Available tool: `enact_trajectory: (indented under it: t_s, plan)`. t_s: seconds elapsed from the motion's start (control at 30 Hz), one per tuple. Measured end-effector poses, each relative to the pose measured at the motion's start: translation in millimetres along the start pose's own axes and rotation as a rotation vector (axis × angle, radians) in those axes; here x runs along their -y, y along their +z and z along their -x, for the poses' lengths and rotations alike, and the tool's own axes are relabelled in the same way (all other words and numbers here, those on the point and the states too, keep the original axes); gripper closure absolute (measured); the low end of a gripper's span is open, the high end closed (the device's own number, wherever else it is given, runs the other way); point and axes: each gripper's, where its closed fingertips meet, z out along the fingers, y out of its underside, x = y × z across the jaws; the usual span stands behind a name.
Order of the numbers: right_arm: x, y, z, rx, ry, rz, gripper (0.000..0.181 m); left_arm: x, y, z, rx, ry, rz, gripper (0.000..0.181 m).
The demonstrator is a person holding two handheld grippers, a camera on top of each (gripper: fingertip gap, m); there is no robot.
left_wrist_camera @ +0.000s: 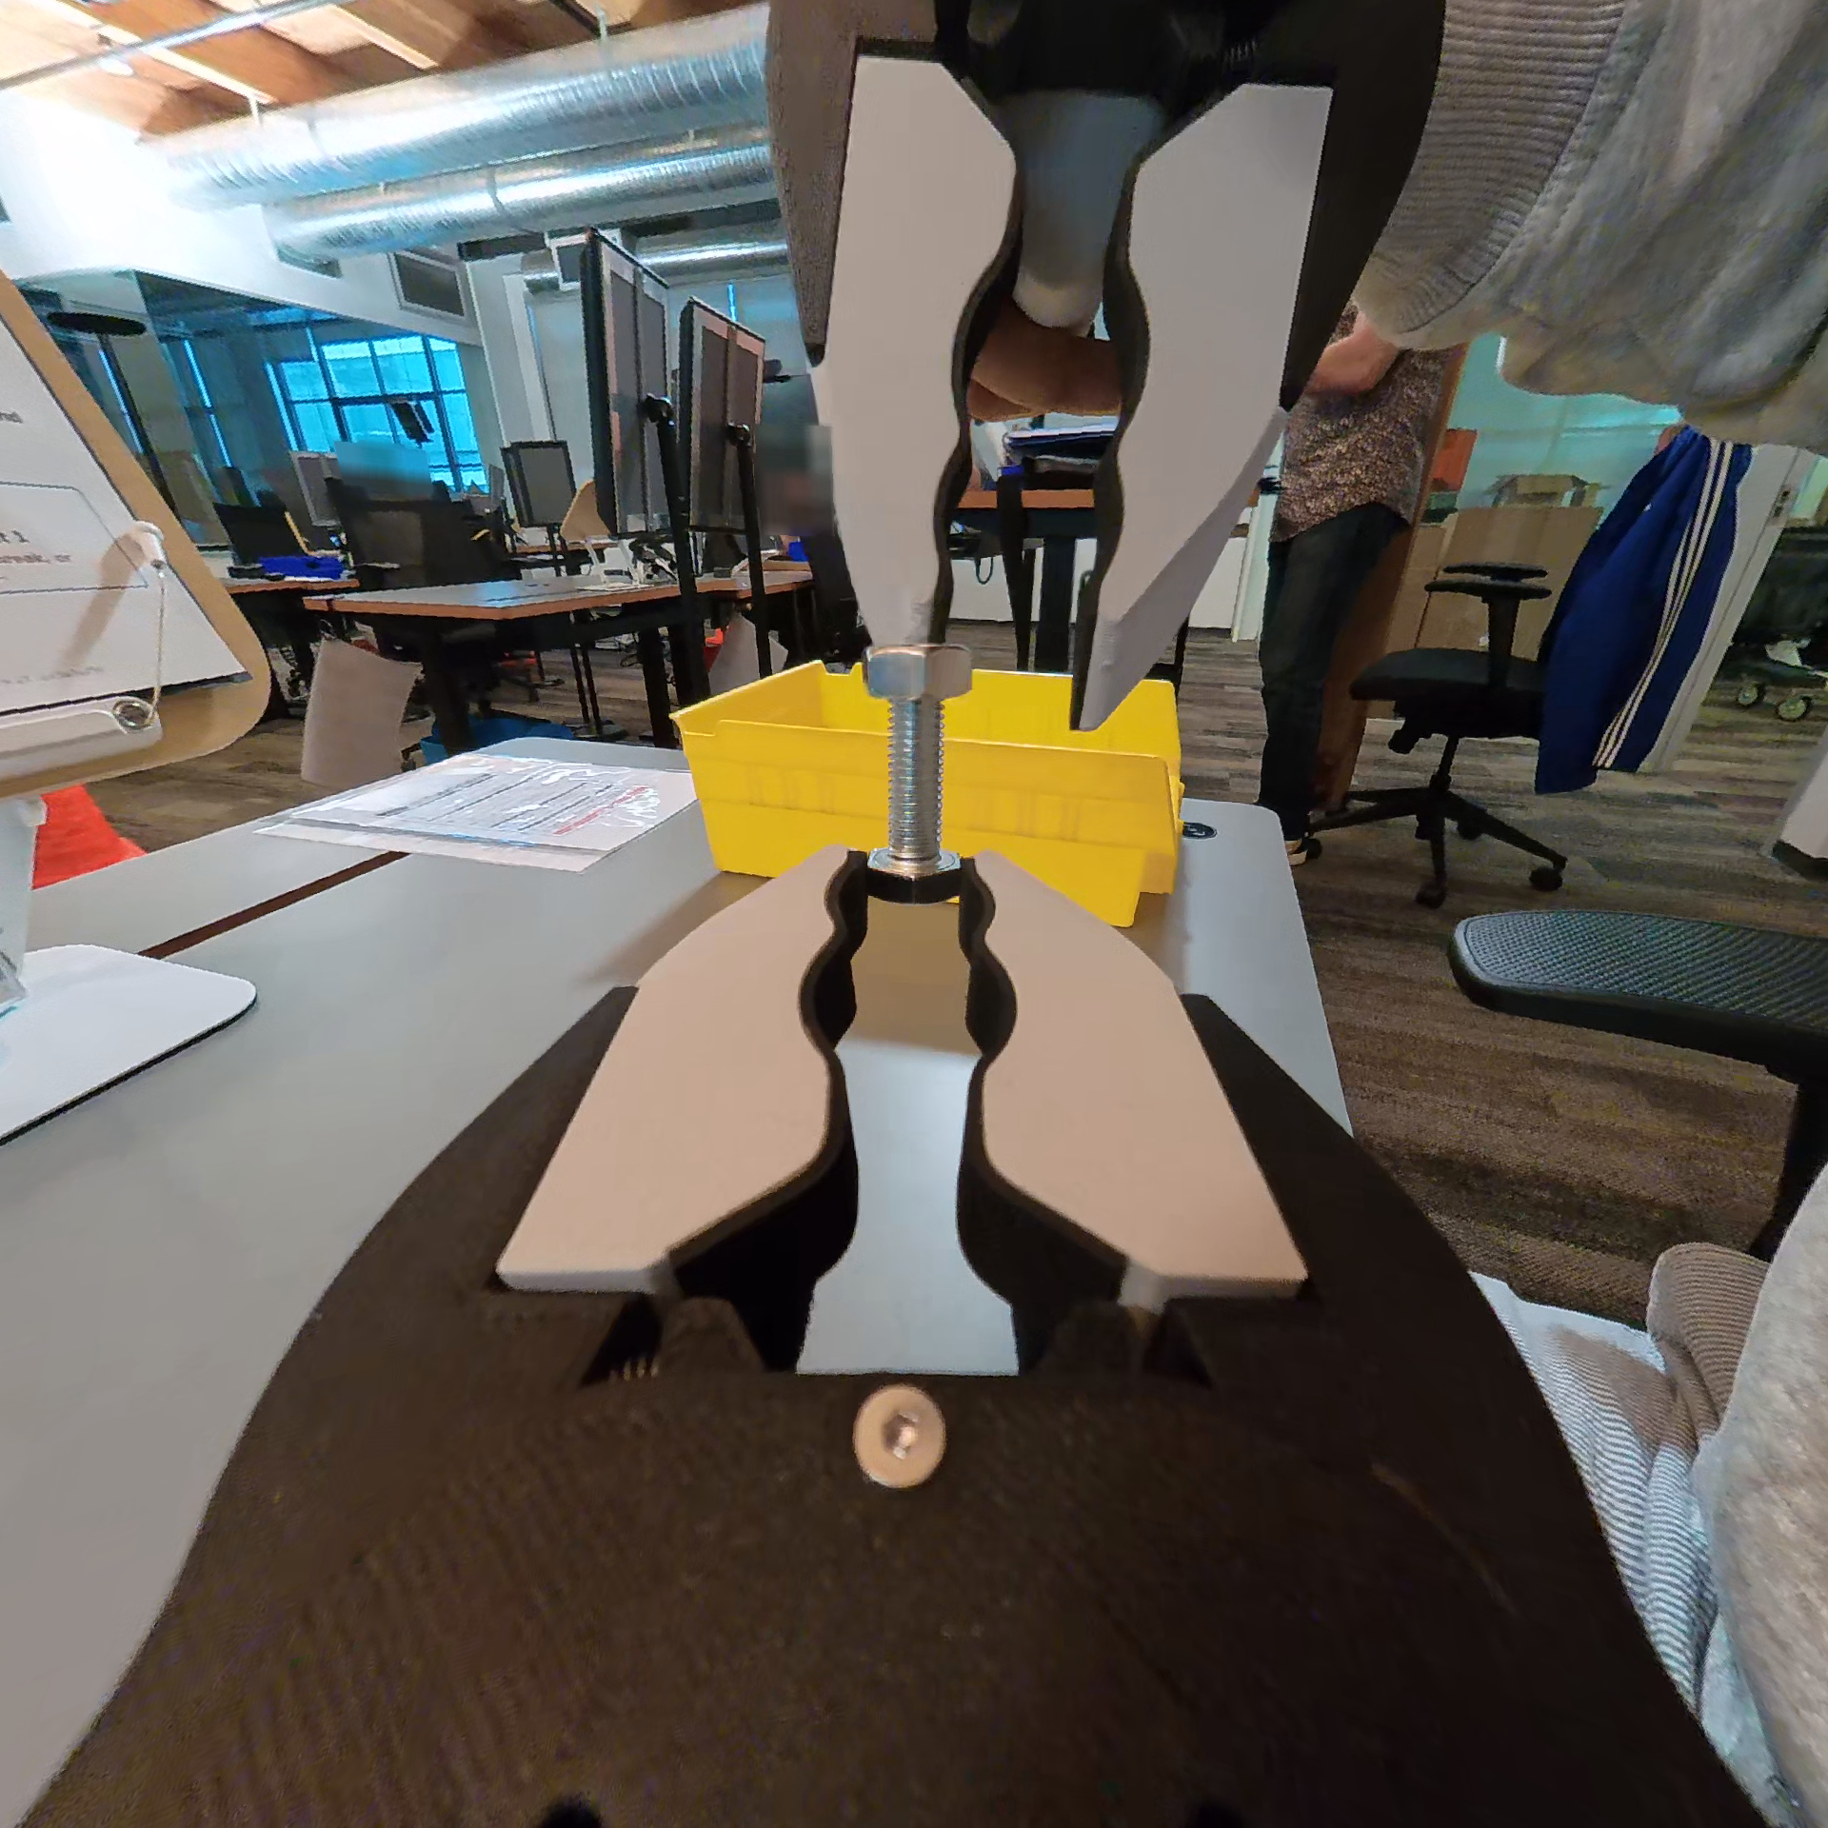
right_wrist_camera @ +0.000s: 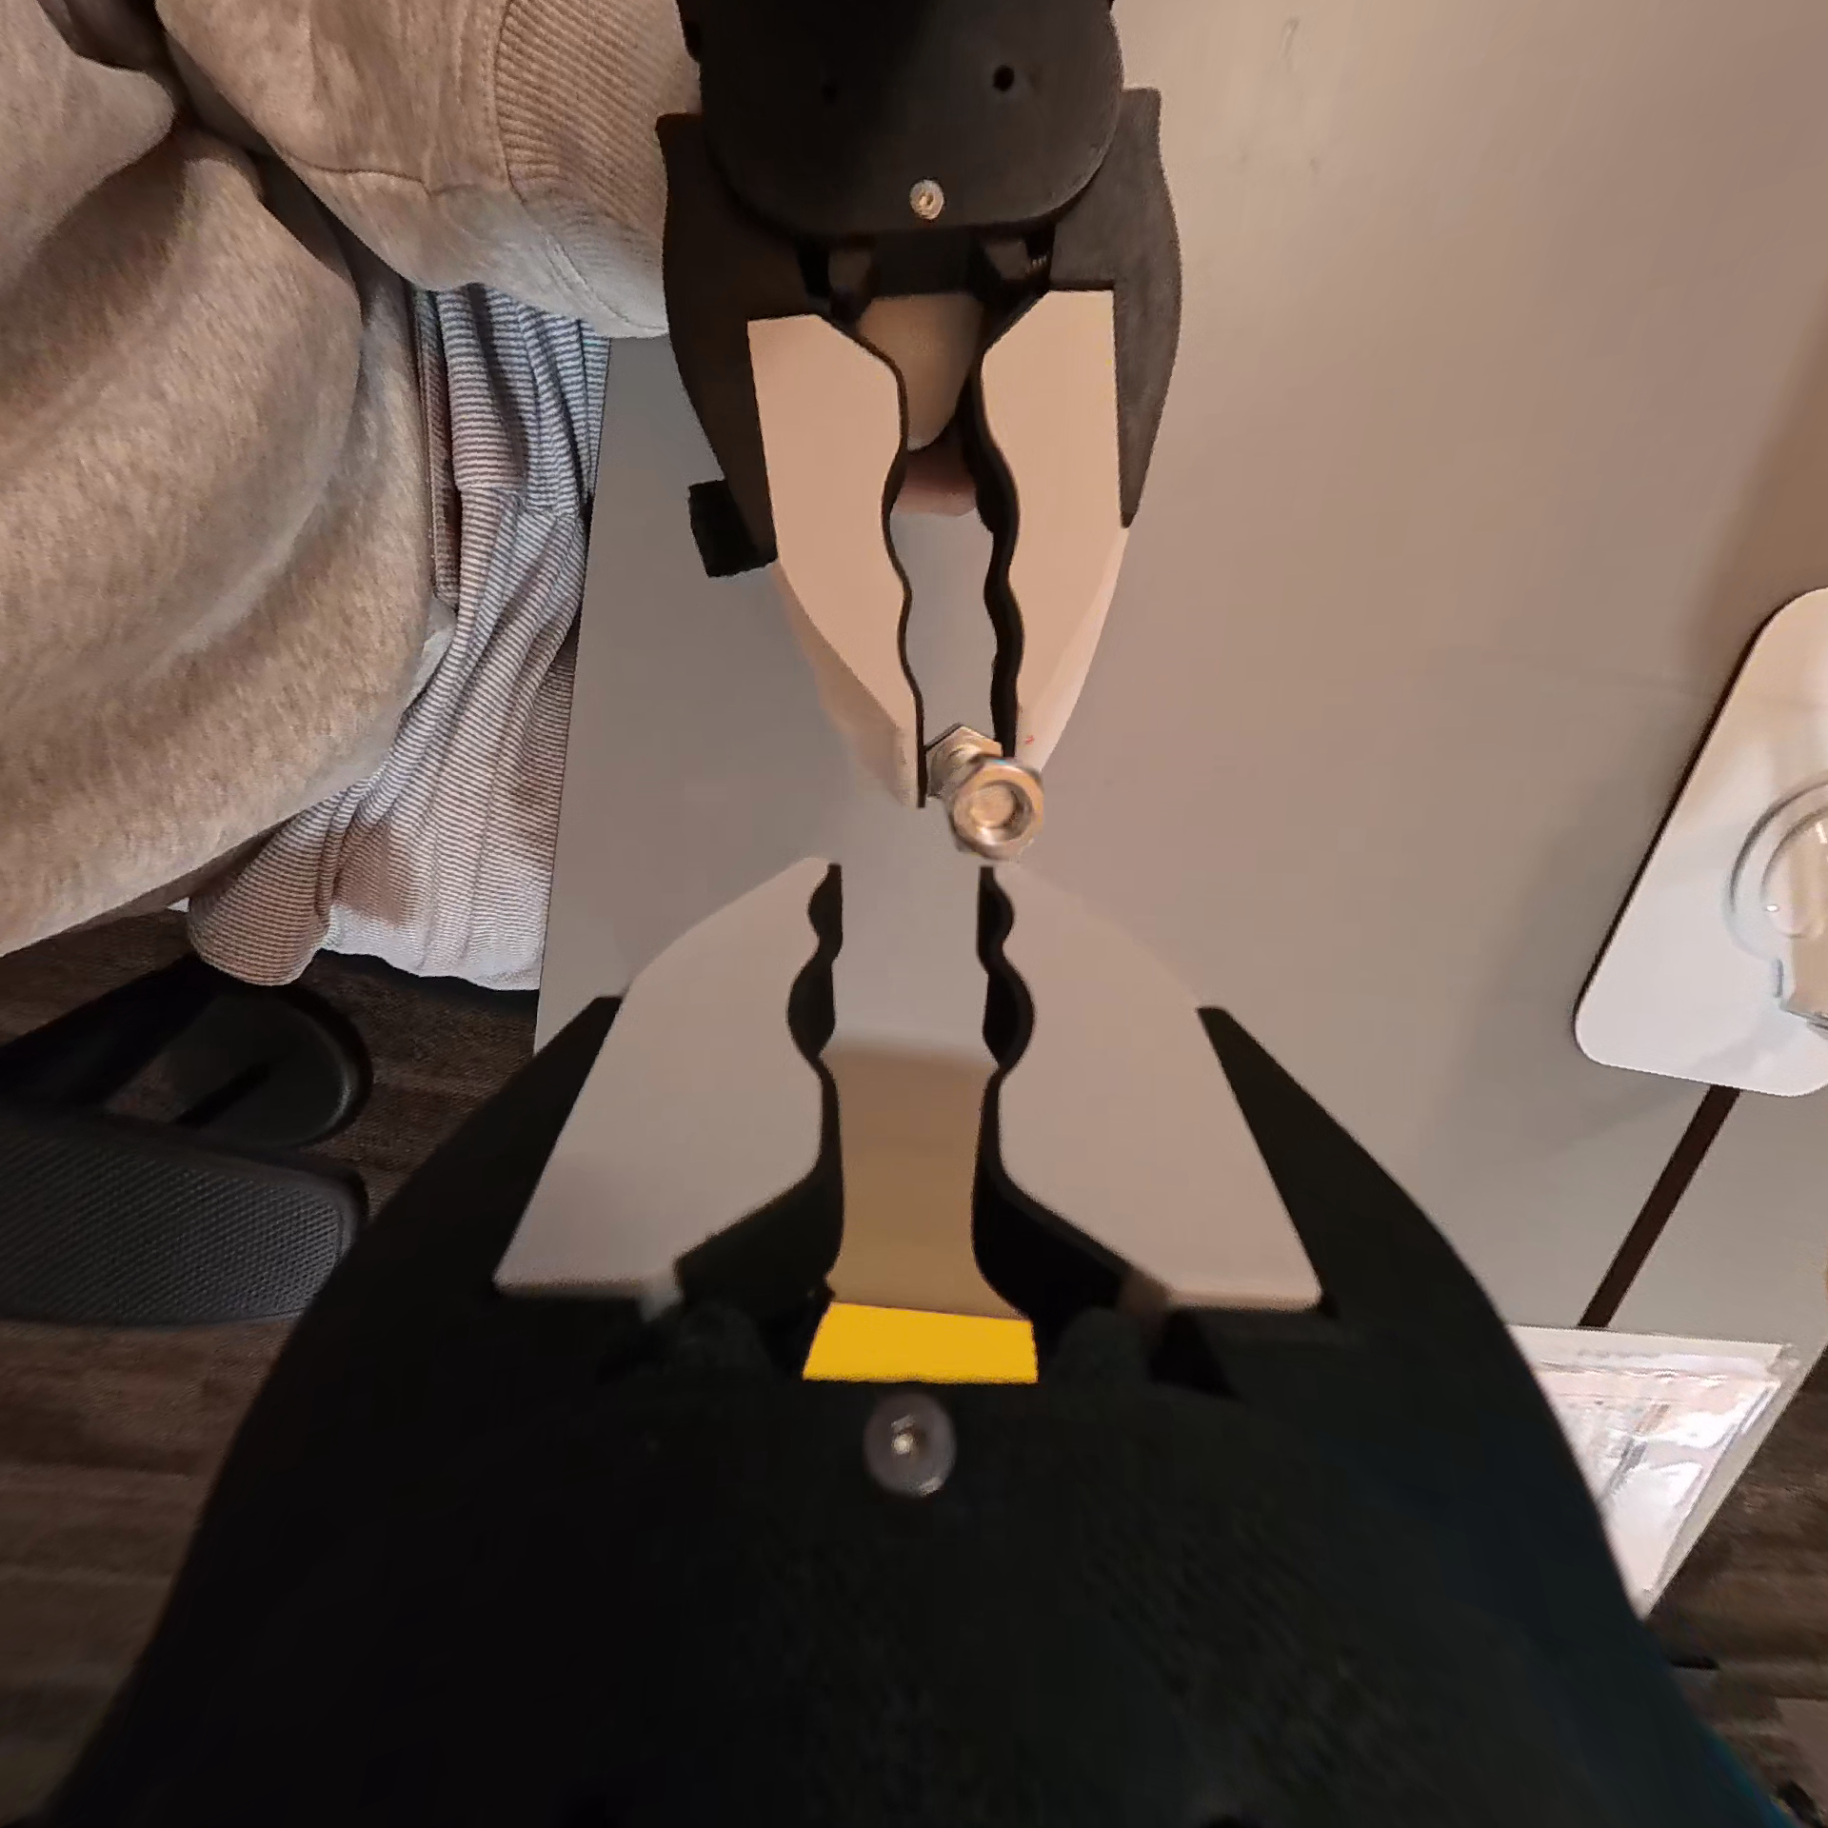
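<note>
1. The left hand-held gripper (left_wrist_camera: 908, 875) is closed on a nut (left_wrist_camera: 908, 863) at the foot of an upright bolt (left_wrist_camera: 916, 757), held above the grey tabletop (left_wrist_camera: 396, 989).
2. The right hand-held gripper (left_wrist_camera: 1009, 673) comes down from above with its jaws spread. One fingertip (left_wrist_camera: 915, 618) touches the bolt's hex head (left_wrist_camera: 918, 673); the other hangs beside it, gripping nothing.
3. As the pictures show it, the nut sits at the low end of the thread, with most of the thread bare between nut and head.
4. A yellow bin (left_wrist_camera: 1039, 791) stands just behind the bolt, and a sheet of paper (left_wrist_camera: 495, 806) lies to the left.
5. The tabletop edge runs close on the right, with an office chair (left_wrist_camera: 1464, 692) beyond it. A white stand base (right_wrist_camera: 1701, 870) lies well apart from the bolt.
</note>
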Motion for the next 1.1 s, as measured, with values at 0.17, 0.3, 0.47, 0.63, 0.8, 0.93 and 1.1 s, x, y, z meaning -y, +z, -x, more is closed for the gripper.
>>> enact_trajectory:
  t_s: [0.17,0.3,0.47,0.63,0.8,0.93,1.1]
  plan:
    - [0.9,-3.1,-1.3,-0.026,-0.013,0.006,0.159,-3.3,1.8,-1.6,-0.002,0.015,0.019,0.163]
    - [5.7,-8.6,-1.4,-0.032,-0.018,-0.012,0.163,-4.3,2.2,-2.1,-0.006,0.014,0.024,0.162]
    - [19.3,-11.9,4.7,-0.019,-0.044,-0.067,0.166,-6.0,3.5,-4.3,-0.014,0.021,0.034,0.163]
    - [22.6,0.2,6.7,-0.013,-0.067,-0.061,0.153,-5.7,3.4,-5.6,-0.02,0.025,0.031,0.163]
    - [19.5,4.0,1.1,-0.022,-0.058,-0.049,0.148,-5.1,3.2,-5.7,-0.018,0.03,0.028,0.163]
    - [12.6,2.1,-3.9,-0.024,-0.03,-0.036,0.148,-2.2,1.8,-4.2,-0.015,0.018,0.012,0.163]
    - [4.0,2.0,-3.3,-0.019,-0.009,-0.013,0.147,-2.0,1.4,-2.3,-0.008,0.01,0.011,0.163]
